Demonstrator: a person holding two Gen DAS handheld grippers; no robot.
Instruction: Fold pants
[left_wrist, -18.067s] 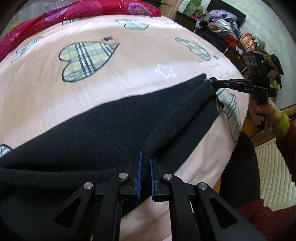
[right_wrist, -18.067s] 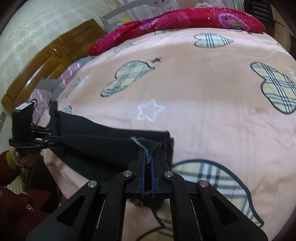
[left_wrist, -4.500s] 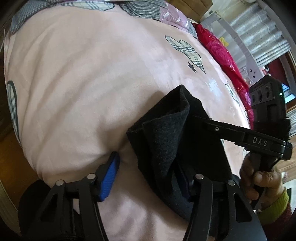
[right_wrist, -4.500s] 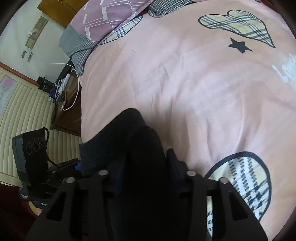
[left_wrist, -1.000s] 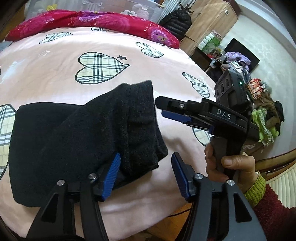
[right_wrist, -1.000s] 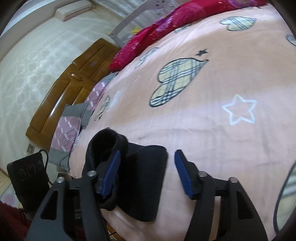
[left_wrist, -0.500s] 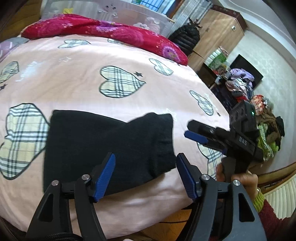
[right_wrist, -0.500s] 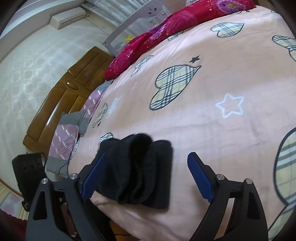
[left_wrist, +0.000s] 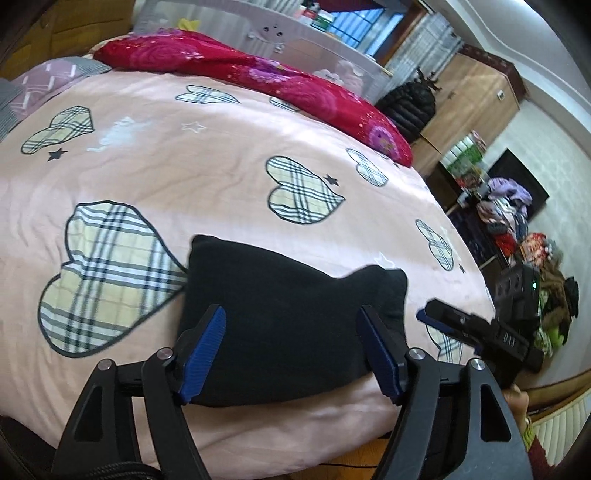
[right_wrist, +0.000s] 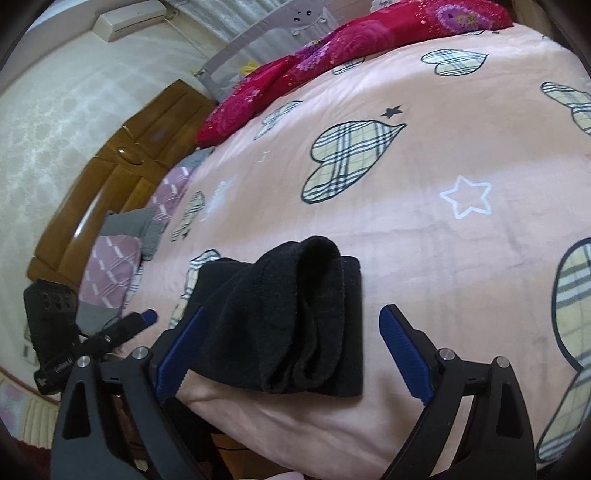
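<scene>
Folded black pants (left_wrist: 288, 332) lie at the pink bedspread's (left_wrist: 184, 162) near edge; left gripper (left_wrist: 295, 354) and right gripper (right_wrist: 291, 354) gape wide, empty; red quilt (left_wrist: 258, 77) along the far edge.

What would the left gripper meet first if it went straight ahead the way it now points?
Probably the folded black pants: they lie on the pink bedspread directly ahead of the open left gripper, though depth is unclear.

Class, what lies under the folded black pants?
The pants rest on the pink bedspread, overlapping one plaid heart. The heart's covered edge and anything else beneath stay hidden.
</scene>
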